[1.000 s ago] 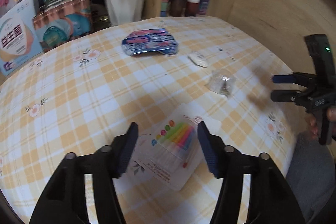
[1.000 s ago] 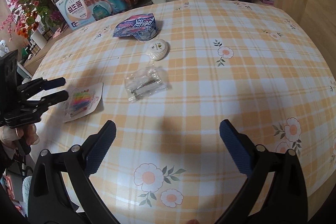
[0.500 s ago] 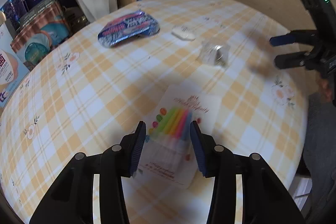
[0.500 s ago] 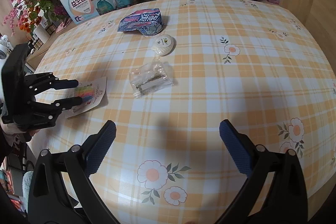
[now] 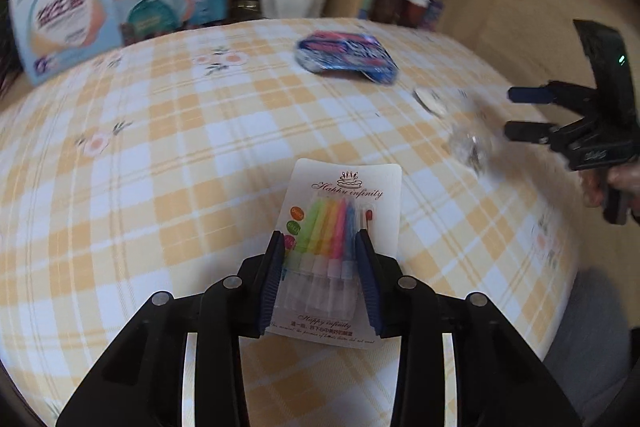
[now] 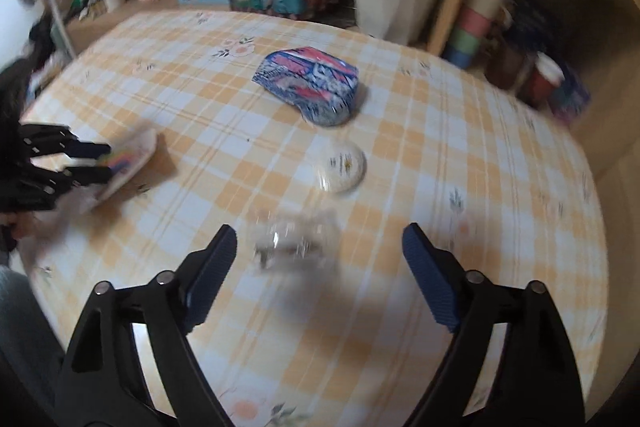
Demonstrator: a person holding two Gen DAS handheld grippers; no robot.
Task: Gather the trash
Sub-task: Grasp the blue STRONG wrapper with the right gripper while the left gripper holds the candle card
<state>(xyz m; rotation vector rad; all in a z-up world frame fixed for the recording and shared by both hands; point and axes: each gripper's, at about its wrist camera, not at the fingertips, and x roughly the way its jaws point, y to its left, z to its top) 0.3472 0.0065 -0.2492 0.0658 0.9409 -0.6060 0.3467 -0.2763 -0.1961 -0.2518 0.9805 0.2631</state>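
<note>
Candle pack [image 5: 340, 227]: long axis running away from camera | left tool [image 5: 320, 255]: closing, flanking it | right tool [image 6: 316, 255]: spread.

Orange-and-white checks with little flowers run all over the bench cloth [image 5: 168, 147]. The candle card [image 5: 344, 211] is white, with green, yellow, orange, pink and blue candles. Near the far edge, the snack wrapper [image 6: 312, 87] is blue, pink and white. The round lid [image 6: 340, 167] is white, the crumpled wrapper [image 6: 292, 243] clear. Fingers [image 5: 366, 279] are black with blue pads.

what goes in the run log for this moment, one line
left gripper: closing around candle pack | right gripper: open, closing, over clear wrapper
</note>
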